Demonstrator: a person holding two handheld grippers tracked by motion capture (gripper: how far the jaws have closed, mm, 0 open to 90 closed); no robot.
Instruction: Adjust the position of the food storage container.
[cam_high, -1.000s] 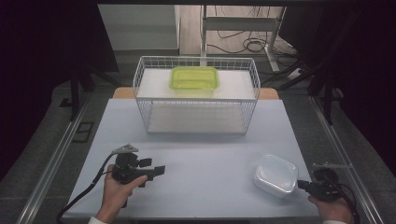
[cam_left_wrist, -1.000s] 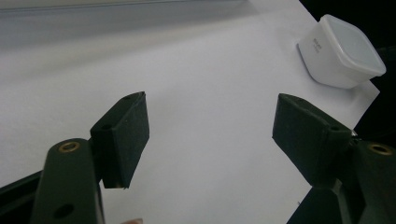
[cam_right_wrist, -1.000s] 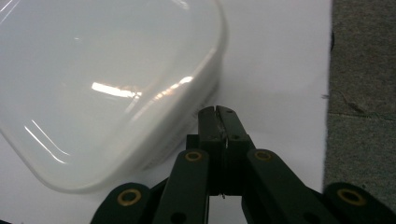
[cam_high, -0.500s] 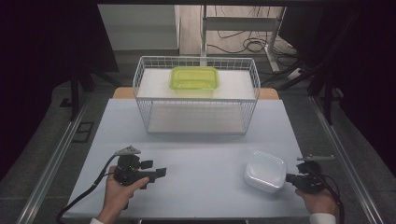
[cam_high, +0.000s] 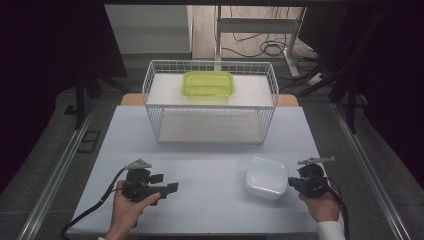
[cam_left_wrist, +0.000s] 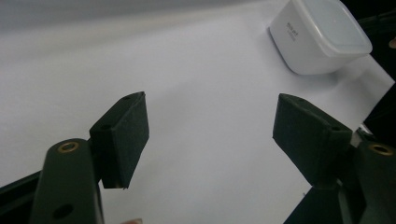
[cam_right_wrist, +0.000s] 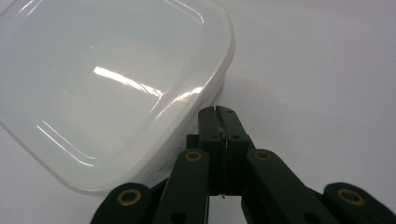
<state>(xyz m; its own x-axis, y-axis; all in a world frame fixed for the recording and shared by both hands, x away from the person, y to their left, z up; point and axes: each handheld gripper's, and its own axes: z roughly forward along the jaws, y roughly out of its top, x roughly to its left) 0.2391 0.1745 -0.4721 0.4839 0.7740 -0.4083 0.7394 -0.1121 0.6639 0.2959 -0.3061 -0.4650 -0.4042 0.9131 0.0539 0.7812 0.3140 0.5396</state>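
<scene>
High view: a white lidded plastic container (cam_high: 266, 177) sits on the pale table (cam_high: 210, 200) near its front right. The right gripper (cam_high: 294, 183) touches its right side with jaws pressed together, apparently to push it sideways across the table rather than lift it. The right hand (cam_high: 320, 206) lies low behind it, gripper level. The left gripper (cam_high: 167, 183), well apart on the left, hangs over bare table, pointing toward the container. A wire basket (cam_high: 210, 102) stands farther back with a green container (cam_high: 208, 83) on top.

Left gripper view: jaws apart with nothing between them; the white container (cam_left_wrist: 320, 35) is far off, upper right.

Right gripper view: jaws together, tips against the container's (cam_right_wrist: 112, 88) side wall beneath the lid rim.
</scene>
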